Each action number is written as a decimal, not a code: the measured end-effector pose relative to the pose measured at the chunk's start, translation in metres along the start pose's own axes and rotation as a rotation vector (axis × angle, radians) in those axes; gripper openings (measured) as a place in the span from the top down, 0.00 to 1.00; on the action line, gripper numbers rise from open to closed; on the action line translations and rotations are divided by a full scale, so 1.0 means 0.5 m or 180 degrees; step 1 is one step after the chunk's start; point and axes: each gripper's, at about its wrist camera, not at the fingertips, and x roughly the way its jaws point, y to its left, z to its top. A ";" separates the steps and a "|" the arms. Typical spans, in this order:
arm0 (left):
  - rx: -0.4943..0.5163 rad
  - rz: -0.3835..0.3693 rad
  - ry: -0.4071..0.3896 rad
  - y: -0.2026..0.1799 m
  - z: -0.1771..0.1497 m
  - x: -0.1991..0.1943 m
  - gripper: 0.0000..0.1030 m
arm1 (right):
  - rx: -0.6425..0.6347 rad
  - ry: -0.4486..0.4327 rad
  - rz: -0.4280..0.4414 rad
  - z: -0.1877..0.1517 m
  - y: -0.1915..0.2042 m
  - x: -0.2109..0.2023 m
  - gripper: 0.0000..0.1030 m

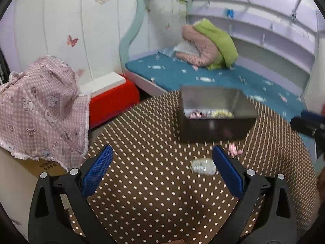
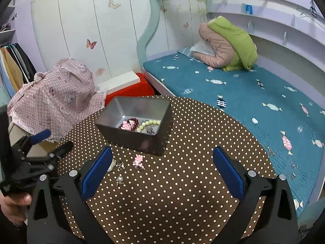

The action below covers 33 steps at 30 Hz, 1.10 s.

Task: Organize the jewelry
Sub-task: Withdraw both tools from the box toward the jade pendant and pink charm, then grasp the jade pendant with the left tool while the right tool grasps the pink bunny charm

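A grey metal box [image 1: 215,130] [image 2: 142,142] stands on the brown polka-dot table [image 1: 152,193] [image 2: 193,183]. It holds a pearl bracelet [image 2: 148,124], a pink piece [image 2: 128,125] and other jewelry. Loose on the table in front of it lie a pink charm [image 2: 138,161] [image 1: 233,150], a pearl earring [image 2: 120,179], a small metal piece [image 2: 120,164] and a blurred white piece [image 1: 203,166]. My left gripper [image 1: 162,168] is open and empty just left of the white piece. My right gripper [image 2: 162,169] is open and empty, right of the loose pieces.
A pink checked cloth [image 2: 56,97] covers a box at the left. A red and white box [image 2: 130,85] sits behind the table. A bed with a teal cover [image 2: 254,101] and a pink and green bundle [image 2: 227,44] lies to the right.
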 end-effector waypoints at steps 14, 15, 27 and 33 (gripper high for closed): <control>0.0328 -0.0170 0.0508 -0.076 -0.052 0.136 0.05 | 0.0059 0.0244 -0.0023 -0.032 -0.017 0.059 0.08; 0.0329 -0.0178 0.0541 -0.076 -0.053 0.140 0.05 | 0.0063 0.0262 -0.0023 -0.034 -0.017 0.064 0.08; 0.0203 -0.0338 0.0652 -0.056 -0.049 0.162 0.15 | 0.0060 0.0362 0.0036 -0.047 -0.014 0.093 0.07; 0.0257 -0.0407 0.0609 -0.073 -0.053 0.152 0.32 | -0.0010 0.0387 0.0044 -0.047 -0.005 0.104 0.07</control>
